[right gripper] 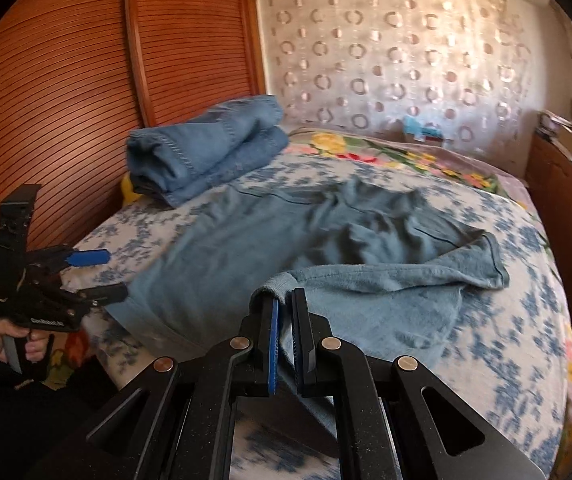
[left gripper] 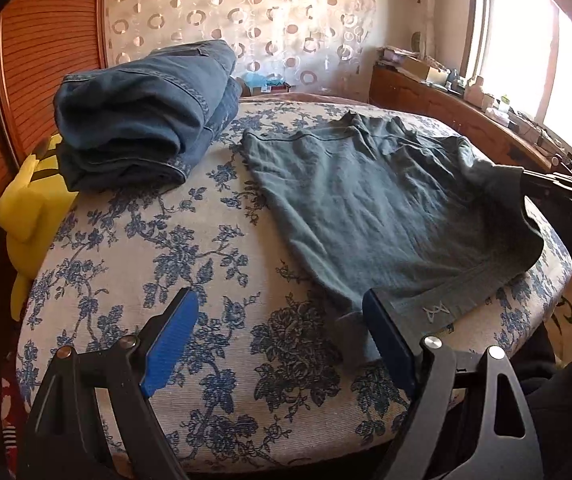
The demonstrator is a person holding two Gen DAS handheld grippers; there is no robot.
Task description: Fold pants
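Grey-blue pants (left gripper: 370,204) lie spread on the floral bed cover (left gripper: 165,264); they also show in the right wrist view (right gripper: 253,248). My left gripper (left gripper: 277,340) is open and empty, hovering at the pants' near hem corner, its right pad (left gripper: 386,340) over the cloth edge. It also shows in the right wrist view (right gripper: 93,276), open. My right gripper (right gripper: 284,312) is shut on a hem of the pants, lifted and folded over the rest. In the left wrist view it (left gripper: 558,188) enters from the right edge, holding the cloth.
Folded blue jeans (left gripper: 141,120) sit at the bed's far left, also visible in the right wrist view (right gripper: 205,148). A yellow plush (left gripper: 33,212) lies by the wooden slatted wardrobe (right gripper: 85,80). A cluttered wooden sideboard (left gripper: 466,108) runs under the window.
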